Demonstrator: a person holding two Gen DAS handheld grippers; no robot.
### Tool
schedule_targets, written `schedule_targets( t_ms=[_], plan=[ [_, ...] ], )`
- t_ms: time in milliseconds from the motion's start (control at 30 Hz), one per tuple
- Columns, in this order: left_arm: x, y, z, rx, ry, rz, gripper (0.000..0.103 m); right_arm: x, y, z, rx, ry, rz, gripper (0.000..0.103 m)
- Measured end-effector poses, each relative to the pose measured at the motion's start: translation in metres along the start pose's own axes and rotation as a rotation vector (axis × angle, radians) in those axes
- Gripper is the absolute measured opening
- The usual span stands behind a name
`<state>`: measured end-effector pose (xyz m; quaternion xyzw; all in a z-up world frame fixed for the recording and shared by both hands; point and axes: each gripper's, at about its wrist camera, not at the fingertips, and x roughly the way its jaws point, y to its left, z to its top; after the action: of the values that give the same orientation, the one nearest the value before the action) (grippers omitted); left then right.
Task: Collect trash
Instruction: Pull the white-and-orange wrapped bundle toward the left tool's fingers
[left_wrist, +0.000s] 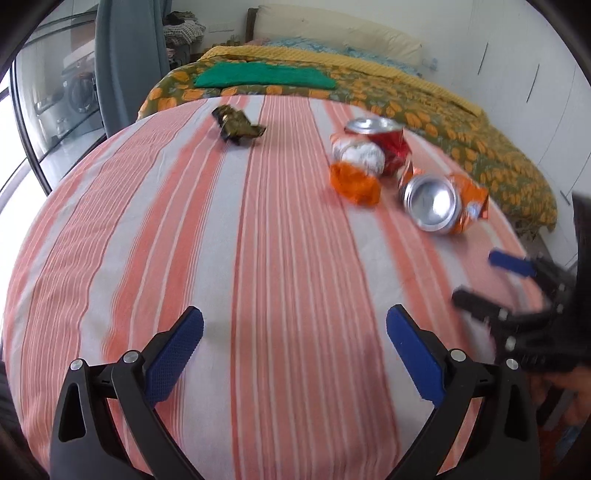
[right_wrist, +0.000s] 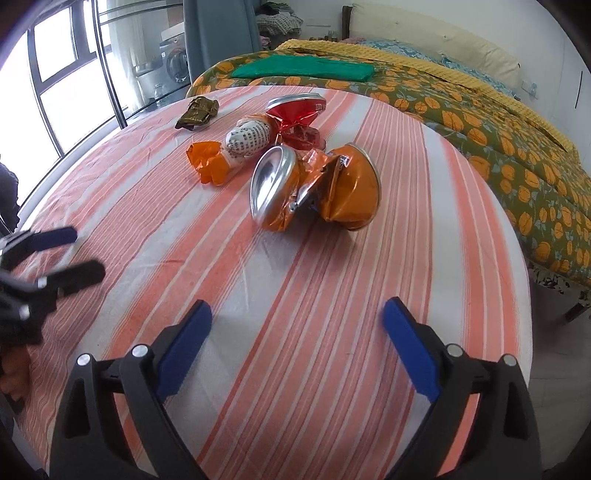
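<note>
Trash lies on a striped orange and white cloth (left_wrist: 258, 258). A crushed orange can (right_wrist: 314, 188) lies nearest my right gripper; it also shows in the left wrist view (left_wrist: 443, 201). Behind it are a crushed red can (right_wrist: 299, 118) (left_wrist: 384, 142), a white and orange crumpled wrapper (right_wrist: 229, 151) (left_wrist: 356, 162) and a dark green-gold wrapper (right_wrist: 197, 112) (left_wrist: 238, 125). My left gripper (left_wrist: 295, 336) is open and empty above the cloth. My right gripper (right_wrist: 297, 325) is open and empty, short of the orange can.
A bed with a floral green and orange cover (right_wrist: 480, 122) and a folded green cloth (right_wrist: 303, 70) stands behind the table. Windows (right_wrist: 55, 74) are at the left. The table edge drops off at the right (right_wrist: 524, 258).
</note>
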<state>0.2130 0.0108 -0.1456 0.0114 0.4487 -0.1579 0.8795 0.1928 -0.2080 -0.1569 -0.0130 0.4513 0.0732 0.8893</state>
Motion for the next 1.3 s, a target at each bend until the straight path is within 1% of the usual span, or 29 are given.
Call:
schedule_targets(
  t_ms=[133, 233, 333, 400, 500, 533, 567, 633, 733, 867, 1000, 1100, 1133, 1167, 1200, 1233, 1267, 1300],
  plan=[
    [0.014, -0.019, 0.037, 0.053, -0.052, -0.056, 0.098, 0.0, 0.0, 0.0, 0.0, 0.0, 0.0, 0.092],
    [0.036, -0.033, 0.063, 0.072, -0.048, -0.05, 0.098, 0.0, 0.0, 0.0, 0.0, 0.0, 0.0, 0.092],
    [0.055, -0.038, 0.084, 0.055, -0.045, -0.052, 0.098, 0.0, 0.0, 0.0, 0.0, 0.0, 0.0, 0.092],
    [0.064, -0.041, 0.094, 0.048, -0.045, -0.046, 0.096, 0.0, 0.0, 0.0, 0.001, 0.0, 0.001, 0.092],
    [0.075, -0.043, 0.103, 0.037, -0.038, -0.073, 0.086, 0.0, -0.001, 0.0, 0.001, 0.0, 0.001, 0.092],
    [0.078, -0.042, 0.104, 0.038, -0.033, -0.083, 0.078, 0.0, -0.001, 0.0, 0.001, 0.0, 0.001, 0.092],
    [0.081, -0.043, 0.104, 0.041, -0.026, -0.097, 0.064, 0.0, -0.001, 0.0, 0.001, 0.0, 0.001, 0.092],
    [0.084, -0.043, 0.104, 0.048, -0.003, -0.132, 0.048, 0.0, -0.001, 0.0, 0.002, 0.0, 0.002, 0.092],
    [0.072, -0.041, 0.096, 0.065, -0.013, -0.104, 0.046, 0.0, -0.001, 0.0, 0.002, 0.0, 0.002, 0.092],
    [0.039, -0.027, 0.067, 0.082, -0.001, -0.076, 0.046, 0.001, -0.001, 0.001, 0.003, -0.001, 0.003, 0.092],
    [0.004, -0.004, 0.025, 0.066, 0.029, -0.047, 0.047, 0.001, 0.0, 0.001, 0.003, -0.001, 0.002, 0.092],
    [-0.016, 0.006, -0.003, 0.053, 0.026, -0.041, 0.05, 0.002, 0.001, 0.001, 0.002, -0.001, 0.0, 0.092],
    [-0.021, 0.008, -0.011, 0.047, 0.02, -0.033, 0.053, 0.002, 0.0, 0.001, 0.002, -0.001, 0.0, 0.092],
    [-0.025, 0.009, -0.017, 0.042, 0.013, -0.027, 0.06, 0.002, 0.001, 0.001, 0.002, -0.001, 0.0, 0.092],
    [-0.027, 0.01, -0.021, 0.038, 0.005, -0.016, 0.066, 0.002, 0.0, 0.001, 0.002, -0.001, 0.0, 0.092],
    [-0.028, 0.01, -0.024, 0.037, -0.005, 0.004, 0.078, 0.002, 0.0, 0.001, 0.002, -0.001, 0.0, 0.092],
    [-0.028, 0.01, -0.027, 0.035, -0.012, 0.027, 0.085, 0.002, 0.001, 0.001, 0.002, -0.001, -0.001, 0.092],
    [-0.024, 0.011, -0.029, 0.032, -0.008, 0.048, 0.086, 0.001, 0.001, 0.001, 0.002, -0.001, -0.001, 0.092]
  ],
)
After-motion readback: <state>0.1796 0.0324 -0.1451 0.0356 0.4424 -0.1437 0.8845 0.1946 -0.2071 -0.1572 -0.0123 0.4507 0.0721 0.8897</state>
